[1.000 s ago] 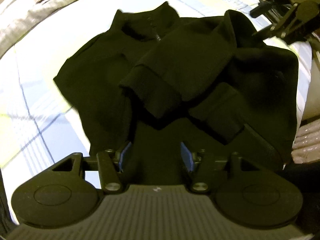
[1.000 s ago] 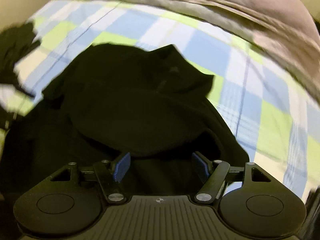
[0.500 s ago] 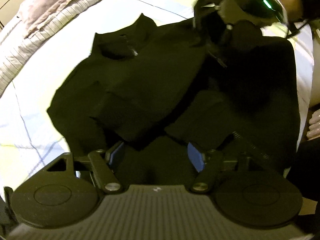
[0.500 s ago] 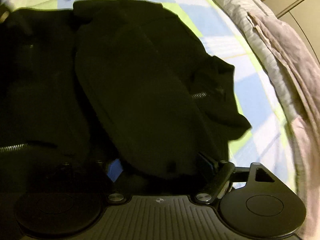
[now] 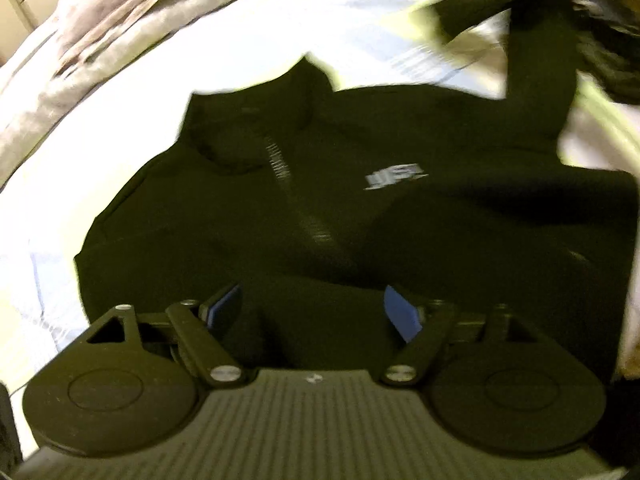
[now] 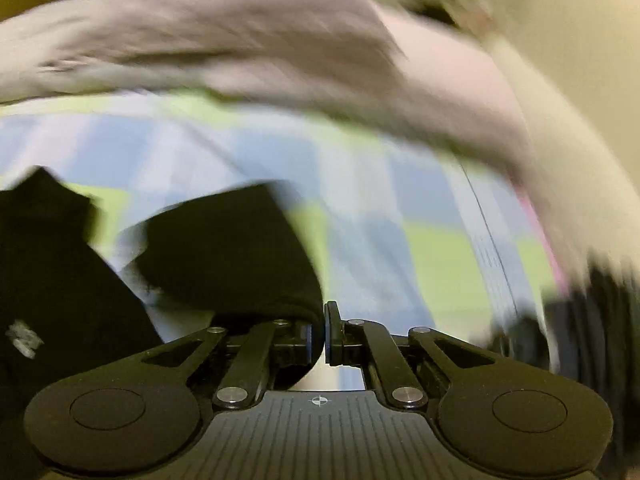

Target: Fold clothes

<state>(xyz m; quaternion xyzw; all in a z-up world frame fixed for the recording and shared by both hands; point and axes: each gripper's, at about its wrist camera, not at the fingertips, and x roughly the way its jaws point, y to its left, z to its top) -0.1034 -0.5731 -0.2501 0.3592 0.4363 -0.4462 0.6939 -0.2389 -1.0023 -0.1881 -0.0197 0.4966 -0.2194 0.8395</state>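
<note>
A black zip-up jacket (image 5: 360,216) with a small white chest logo (image 5: 394,176) lies front-up on the checked bed sheet (image 5: 100,184). My left gripper (image 5: 314,312) hovers over the jacket's lower part. Its jaws are opening and the cloth lies below them, not pinched. One sleeve (image 5: 536,64) stretches up and away to the upper right. In the right wrist view that sleeve's cuff (image 6: 240,248) runs into my right gripper (image 6: 319,328). The pads stand almost together on the cuff's edge, and the jaws are beginning to open. The picture is blurred by motion.
A crumpled grey-pink blanket (image 6: 240,40) lies along the far side of the bed (image 5: 120,40). Blue, white and green checked sheet (image 6: 400,220) shows around the jacket. A dark blurred shape (image 5: 608,40) sits at the upper right of the left wrist view.
The sleeve that lay folded across the chest has been pulled out to the side by my right gripper, which shut on its cuff. The zip and logo now show. My left jaws have widened.
</note>
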